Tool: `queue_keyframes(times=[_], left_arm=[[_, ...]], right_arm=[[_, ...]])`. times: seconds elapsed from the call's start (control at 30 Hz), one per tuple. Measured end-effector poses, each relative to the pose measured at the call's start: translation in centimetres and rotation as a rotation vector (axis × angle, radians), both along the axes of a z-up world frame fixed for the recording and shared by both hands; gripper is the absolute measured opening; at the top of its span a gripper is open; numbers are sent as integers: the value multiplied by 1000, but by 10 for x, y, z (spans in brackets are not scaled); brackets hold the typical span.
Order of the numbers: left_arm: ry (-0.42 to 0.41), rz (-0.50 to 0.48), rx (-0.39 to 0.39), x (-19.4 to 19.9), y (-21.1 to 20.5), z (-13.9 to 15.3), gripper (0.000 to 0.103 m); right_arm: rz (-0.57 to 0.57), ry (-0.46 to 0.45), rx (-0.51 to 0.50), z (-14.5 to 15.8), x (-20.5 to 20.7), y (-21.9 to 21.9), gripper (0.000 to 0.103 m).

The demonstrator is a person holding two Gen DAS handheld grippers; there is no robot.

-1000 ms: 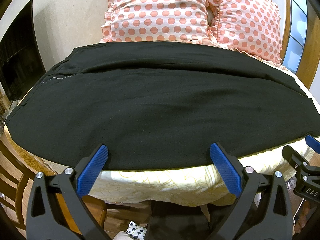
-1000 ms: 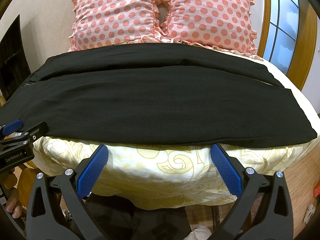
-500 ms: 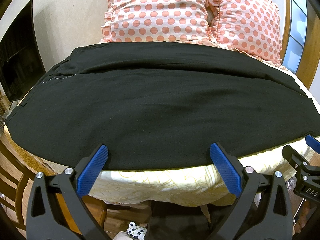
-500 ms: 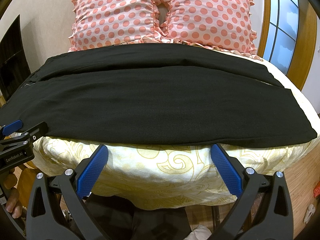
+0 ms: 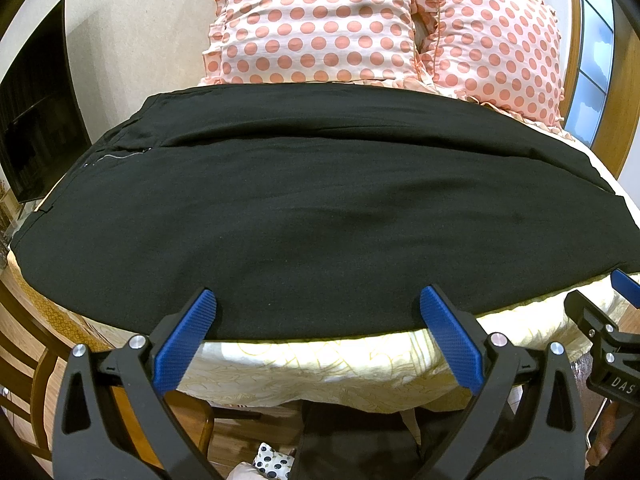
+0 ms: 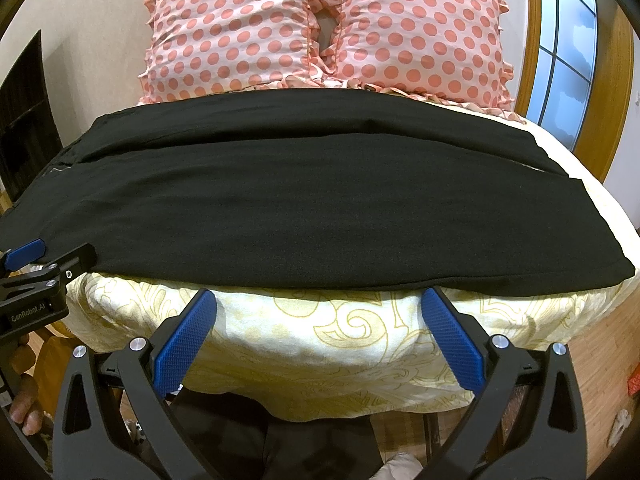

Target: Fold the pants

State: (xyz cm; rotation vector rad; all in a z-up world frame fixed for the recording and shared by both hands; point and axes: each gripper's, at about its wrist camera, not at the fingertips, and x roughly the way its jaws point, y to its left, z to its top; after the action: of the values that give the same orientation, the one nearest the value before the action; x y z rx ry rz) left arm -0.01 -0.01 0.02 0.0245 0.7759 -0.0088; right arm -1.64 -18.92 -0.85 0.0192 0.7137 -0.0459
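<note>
Black pants (image 5: 312,208) lie flat across the bed, waistband to the left, legs running right; they also show in the right wrist view (image 6: 280,208). My left gripper (image 5: 316,312) is open and empty, its blue pads at the pants' near edge. My right gripper (image 6: 318,308) is open and empty, just short of the near hem over the bed's front edge. Each gripper shows in the other's view: the right one (image 5: 616,320) at the right border, the left one (image 6: 36,272) at the left border.
Two pink polka-dot pillows (image 5: 320,28) (image 6: 420,36) stand at the head of the bed. The cream patterned bedsheet (image 6: 340,332) hangs over the front edge. A dark TV screen (image 5: 36,120) is at left, a wood-framed window (image 6: 560,52) at right.
</note>
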Motion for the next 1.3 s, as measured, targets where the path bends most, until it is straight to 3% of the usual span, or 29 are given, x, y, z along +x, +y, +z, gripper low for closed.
queue_keyframes(times=[0.73, 0.87, 1.0, 1.07, 1.2, 1.3], left_arm=[[-1, 1, 0, 0, 0, 0, 101], [-16, 7, 2, -1, -2, 0, 101], [-24, 17, 3, -6, -4, -1, 101], [-23, 12, 12, -2, -6, 0, 101], [-43, -18, 44, -3, -1, 6, 101], [-89, -40, 7, -2, 6, 25, 101]], right_arm=[[3, -13, 1, -2, -3, -2, 102], [24, -56, 0, -4, -7, -3, 102], [59, -40, 8, -1, -3, -7, 102], [91, -35, 35, 3, -2, -12, 102], [129, -44, 191, 28, 4, -42, 102], [91, -78, 259, 57, 17, -74, 102]])
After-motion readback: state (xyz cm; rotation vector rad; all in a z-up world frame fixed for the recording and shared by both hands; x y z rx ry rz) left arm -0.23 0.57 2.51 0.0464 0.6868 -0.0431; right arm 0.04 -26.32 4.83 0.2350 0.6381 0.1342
